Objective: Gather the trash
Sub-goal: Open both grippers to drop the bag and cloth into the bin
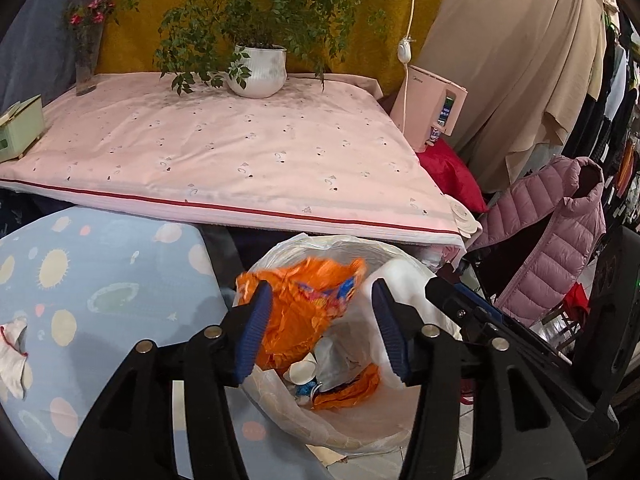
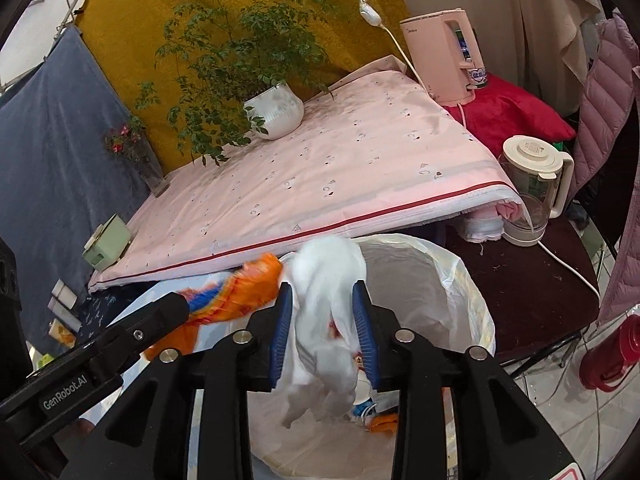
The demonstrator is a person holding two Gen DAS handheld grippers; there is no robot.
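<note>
A bin lined with a white plastic bag (image 1: 320, 242) stands below the table's front edge, with wrappers and paper cups inside. My left gripper (image 1: 320, 292) hangs over it with its jaws apart. A crumpled orange snack wrapper (image 1: 304, 312) hangs loose between them, against the left pad only and blurred. My right gripper (image 2: 322, 286) is beside it over the same bag (image 2: 460, 280), also open. A white wad of tissue (image 2: 324, 344) droops between its blue pads, blurred at the top. The orange wrapper (image 2: 240, 292) shows at left in the right wrist view.
A table under a pink cloth (image 1: 240, 152) carries a potted plant (image 1: 260, 72), a flower vase (image 1: 86, 64) and a green box (image 1: 18, 128). A blue planet-print cushion (image 1: 100, 280) lies left of the bin. A kettle (image 2: 532, 188), pink jacket (image 1: 552, 232) and red flask (image 2: 612, 356) are to the right.
</note>
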